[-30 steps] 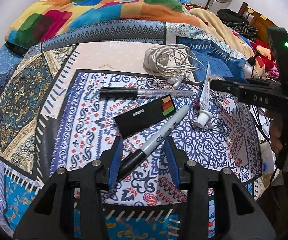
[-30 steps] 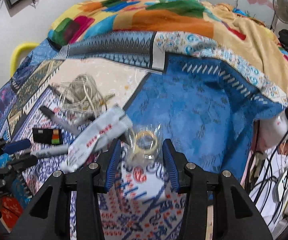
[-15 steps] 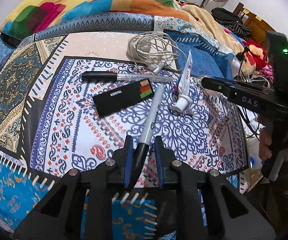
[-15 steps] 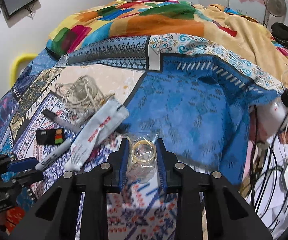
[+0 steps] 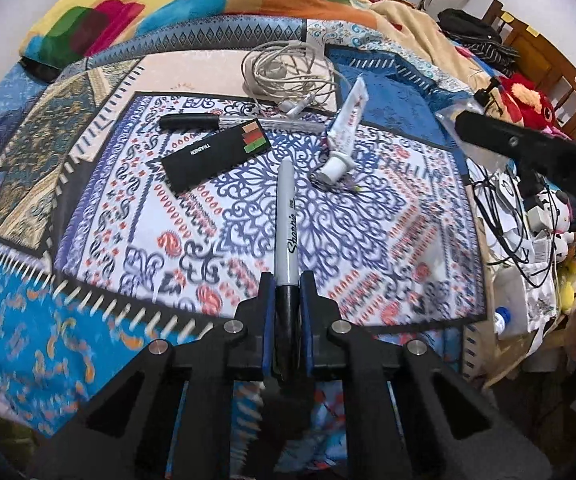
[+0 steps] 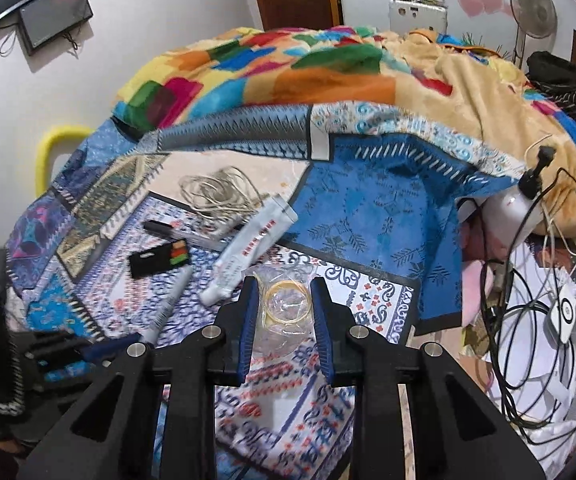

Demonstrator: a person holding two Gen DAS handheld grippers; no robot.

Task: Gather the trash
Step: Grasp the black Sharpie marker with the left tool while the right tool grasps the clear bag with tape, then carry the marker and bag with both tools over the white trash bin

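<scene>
My left gripper (image 5: 287, 286) is shut on the black cap end of a grey Sharpie marker (image 5: 287, 216), which points away over the patterned bedsheet. My right gripper (image 6: 283, 286) is shut on a clear plastic bag with yellow rubber bands (image 6: 286, 308), held above the sheet. On the bed lie a white tube (image 5: 346, 130), a black card (image 5: 214, 154), a black-capped pen (image 5: 224, 122) and a coil of white cable (image 5: 288, 70). The right gripper's body shows in the left wrist view (image 5: 528, 148). The marker (image 6: 170, 304) also shows in the right wrist view.
A colourful blanket (image 6: 288, 68) is piled at the far side of the bed. Cables, chargers and papers (image 6: 544, 320) clutter the space right of the bed. A fan (image 6: 532, 8) stands at the back wall.
My left gripper closed on the marker and lifted it so it points straight ahead. My right gripper closed on the plastic bag and raised it off the sheet.
</scene>
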